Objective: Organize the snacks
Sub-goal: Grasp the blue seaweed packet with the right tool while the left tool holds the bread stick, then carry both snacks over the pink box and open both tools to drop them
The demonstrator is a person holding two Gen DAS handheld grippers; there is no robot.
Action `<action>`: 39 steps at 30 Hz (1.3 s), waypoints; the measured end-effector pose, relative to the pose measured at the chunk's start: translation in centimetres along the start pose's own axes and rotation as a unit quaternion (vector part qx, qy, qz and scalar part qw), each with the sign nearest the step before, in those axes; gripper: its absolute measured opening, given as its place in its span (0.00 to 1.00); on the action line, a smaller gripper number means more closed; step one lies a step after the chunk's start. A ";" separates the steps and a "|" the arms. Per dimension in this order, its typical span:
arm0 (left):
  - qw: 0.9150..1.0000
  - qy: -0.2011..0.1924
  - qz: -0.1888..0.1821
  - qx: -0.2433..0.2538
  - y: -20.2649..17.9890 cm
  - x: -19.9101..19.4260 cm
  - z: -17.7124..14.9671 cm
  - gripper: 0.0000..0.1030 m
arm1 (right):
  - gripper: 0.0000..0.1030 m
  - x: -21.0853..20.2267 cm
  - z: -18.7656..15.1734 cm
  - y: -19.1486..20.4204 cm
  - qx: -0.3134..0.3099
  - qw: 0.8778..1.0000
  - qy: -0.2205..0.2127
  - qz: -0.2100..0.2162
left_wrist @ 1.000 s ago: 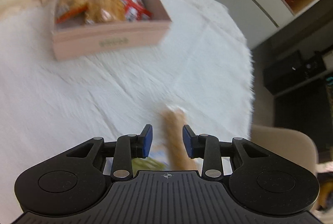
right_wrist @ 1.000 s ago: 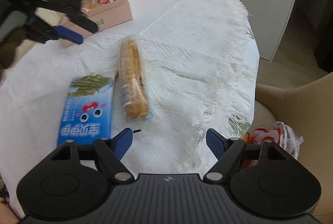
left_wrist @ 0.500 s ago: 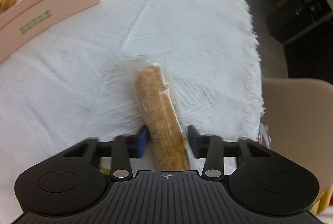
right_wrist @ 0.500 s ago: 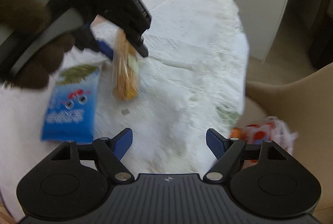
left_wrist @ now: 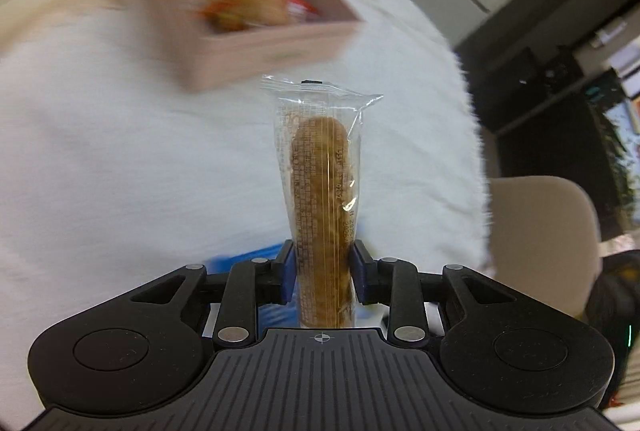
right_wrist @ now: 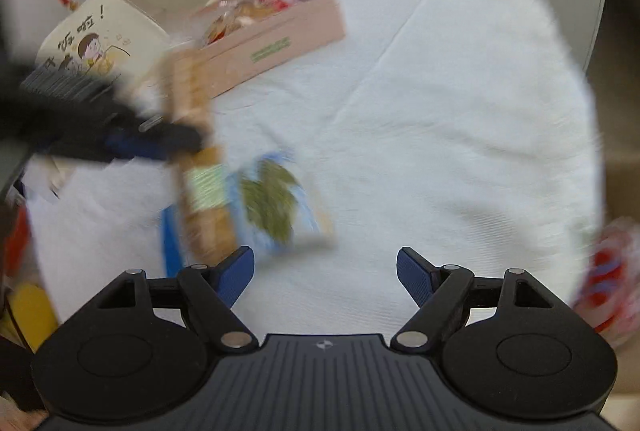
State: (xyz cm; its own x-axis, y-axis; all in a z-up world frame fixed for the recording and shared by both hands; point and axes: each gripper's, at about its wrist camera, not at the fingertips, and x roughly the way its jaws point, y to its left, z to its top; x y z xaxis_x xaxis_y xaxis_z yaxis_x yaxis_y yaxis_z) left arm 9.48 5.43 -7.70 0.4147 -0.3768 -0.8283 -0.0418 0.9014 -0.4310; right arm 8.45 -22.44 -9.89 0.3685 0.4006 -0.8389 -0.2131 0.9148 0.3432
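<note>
Right wrist view: a white tablecloth point(right_wrist: 440, 111) covers the table. A pink cardboard box point(right_wrist: 280, 43) holding wrapped snacks sits at its far left. A blue snack packet point(right_wrist: 280, 207) lies flat on the cloth, nearer the camera. The right gripper point(right_wrist: 325, 271) hovers above the cloth, jaws wide apart and empty. The left gripper point(left_wrist: 323, 273) has just been closing its jaws; both blue pads now clamp the biscuit stick pack point(left_wrist: 322, 191), lifted clear of the cloth, short of the box.
</note>
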 end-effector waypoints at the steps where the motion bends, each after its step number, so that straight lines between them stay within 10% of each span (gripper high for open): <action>1: 1.000 -0.002 0.002 -0.005 1.2 -0.8 -0.3 0.32 | 0.77 1.0 0.4 0.5 0.030 0.999 0.012 0.007; 6: 0.999 0.006 0.024 -0.024 7.0 -3.5 -2.2 0.32 | 0.77 3.6 0.7 3.9 0.080 0.996 0.030 -0.024; 15: 0.995 0.025 -0.019 -0.093 13.2 -2.9 -3.8 0.32 | 0.77 3.5 -3.4 13.3 -0.198 0.976 0.075 -0.054; 19: 0.997 0.037 -0.024 -0.064 11.1 -1.9 -3.8 0.32 | 0.77 3.1 -5.2 15.8 -0.361 0.921 -0.015 -0.149; 23: 0.997 0.038 0.006 -0.071 10.3 -1.4 -4.3 0.31 | 0.78 5.8 -6.4 16.9 -0.549 0.825 -0.027 -0.132; 25: 0.995 0.038 0.013 -0.086 10.1 -1.3 -4.5 0.31 | 0.86 7.4 -5.5 16.7 -0.580 0.805 -0.033 -0.118; 28: 0.993 0.046 0.017 -0.103 9.7 -1.0 -5.2 0.31 | 0.89 8.2 -2.5 15.7 -0.565 0.819 -0.033 -0.095; 34: 0.989 0.069 0.011 -0.127 7.6 1.7 -6.4 0.31 | 0.93 10.0 4.6 10.4 -0.349 0.934 0.071 0.034; 39: 0.992 0.063 -0.047 -0.099 3.9 1.6 -3.6 0.31 | 0.75 4.5 7.8 6.8 -0.244 0.964 0.072 0.076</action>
State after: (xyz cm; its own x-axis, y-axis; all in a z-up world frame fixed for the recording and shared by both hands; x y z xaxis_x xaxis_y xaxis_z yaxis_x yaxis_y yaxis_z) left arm 6.73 7.61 -11.99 0.3085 -0.4920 -0.8141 -0.1909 0.8064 -0.5597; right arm 15.76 -13.96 -8.03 0.1768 0.4841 -0.8570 -0.6680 0.6984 0.2567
